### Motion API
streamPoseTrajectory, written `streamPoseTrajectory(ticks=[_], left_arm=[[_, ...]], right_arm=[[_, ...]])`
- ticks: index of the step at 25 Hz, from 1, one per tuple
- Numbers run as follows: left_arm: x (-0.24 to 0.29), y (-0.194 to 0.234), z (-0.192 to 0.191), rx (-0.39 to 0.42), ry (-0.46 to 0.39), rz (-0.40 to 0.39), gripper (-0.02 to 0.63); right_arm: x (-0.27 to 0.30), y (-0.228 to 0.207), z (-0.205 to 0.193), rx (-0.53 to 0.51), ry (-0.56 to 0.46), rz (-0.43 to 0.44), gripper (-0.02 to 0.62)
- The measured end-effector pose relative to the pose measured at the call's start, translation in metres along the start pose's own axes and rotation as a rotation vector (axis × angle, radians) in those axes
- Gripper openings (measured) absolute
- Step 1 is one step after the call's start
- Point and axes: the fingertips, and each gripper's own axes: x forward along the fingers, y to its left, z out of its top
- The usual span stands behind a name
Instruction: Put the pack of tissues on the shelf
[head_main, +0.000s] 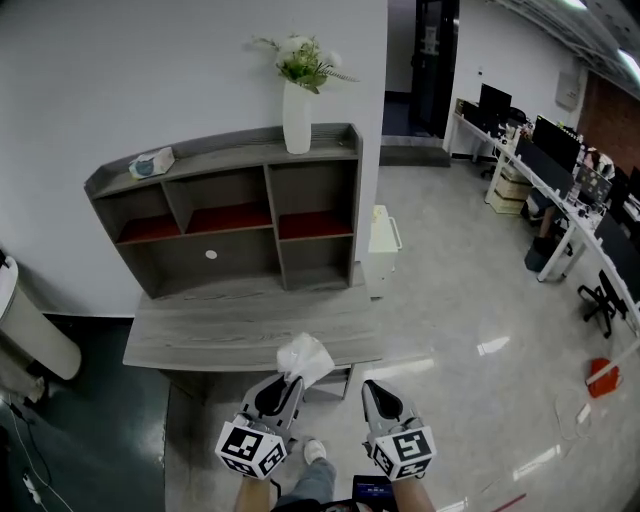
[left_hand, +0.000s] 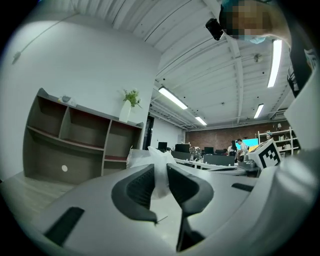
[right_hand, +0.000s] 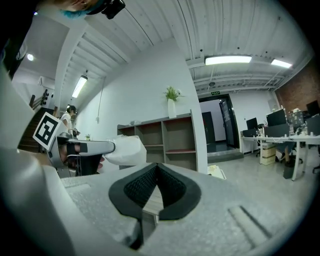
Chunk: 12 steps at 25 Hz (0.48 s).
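Note:
A white, crinkly pack of tissues (head_main: 305, 360) is clamped in my left gripper (head_main: 290, 378), held over the front edge of the grey desk (head_main: 240, 325). In the left gripper view the two pads press on the pack (left_hand: 150, 157) from both sides. The grey shelf unit (head_main: 265, 170) stands at the back of the desk, its compartments facing me. To the right, my right gripper (head_main: 372, 388) hangs shut with nothing in it; its pads meet in the right gripper view (right_hand: 156, 170). That view also shows the pack (right_hand: 125, 150) to its left.
On the shelf top stand a white vase with flowers (head_main: 297, 115) and a small teal-and-white packet (head_main: 152, 163). A white disc (head_main: 211, 255) lies in the lower left compartment. A white cabinet (head_main: 384, 245) stands right of the desk. Office desks with monitors (head_main: 560, 170) line the far right.

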Motion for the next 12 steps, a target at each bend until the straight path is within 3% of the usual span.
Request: streamPoseTrajectory(ticks=[12], left_arm=[[0.136,0.122,0.019,0.007,0.051,-0.037,0.068]], right_arm=[[0.162,-0.065,0.019,0.021,0.044,-0.044,0.005]])
